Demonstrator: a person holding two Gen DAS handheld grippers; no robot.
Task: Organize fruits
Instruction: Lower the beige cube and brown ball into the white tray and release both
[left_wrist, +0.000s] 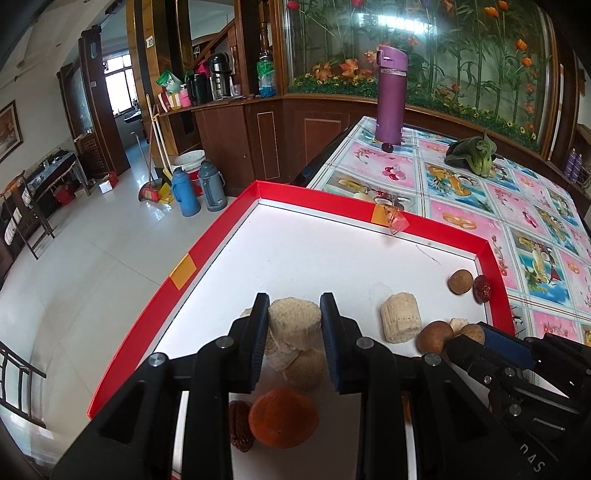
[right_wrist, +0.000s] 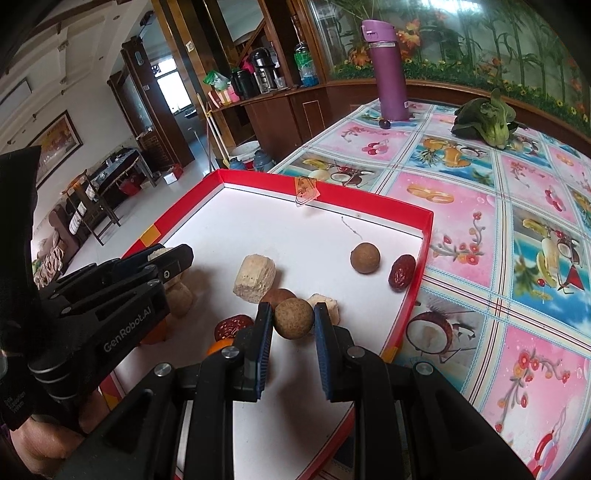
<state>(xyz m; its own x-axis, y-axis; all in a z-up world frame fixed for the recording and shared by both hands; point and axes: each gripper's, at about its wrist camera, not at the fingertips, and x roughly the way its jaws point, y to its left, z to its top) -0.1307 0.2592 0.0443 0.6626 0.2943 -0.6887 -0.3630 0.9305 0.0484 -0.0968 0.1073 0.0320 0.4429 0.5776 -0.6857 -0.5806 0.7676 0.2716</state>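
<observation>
— How many in the red tray?
— Three brown round fruits, two red dates, one orange fruit, at least four pale chunks.
— And on the tabletop?
— One purple flask, one leafy green.

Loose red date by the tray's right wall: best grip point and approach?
Grip the red date across its narrow middle, coming from above. It lies on its side, long axis tilted, close to the tray wall with the brown round fruit just left, so a side approach looks blocked; align fingers across the short axis.
</observation>
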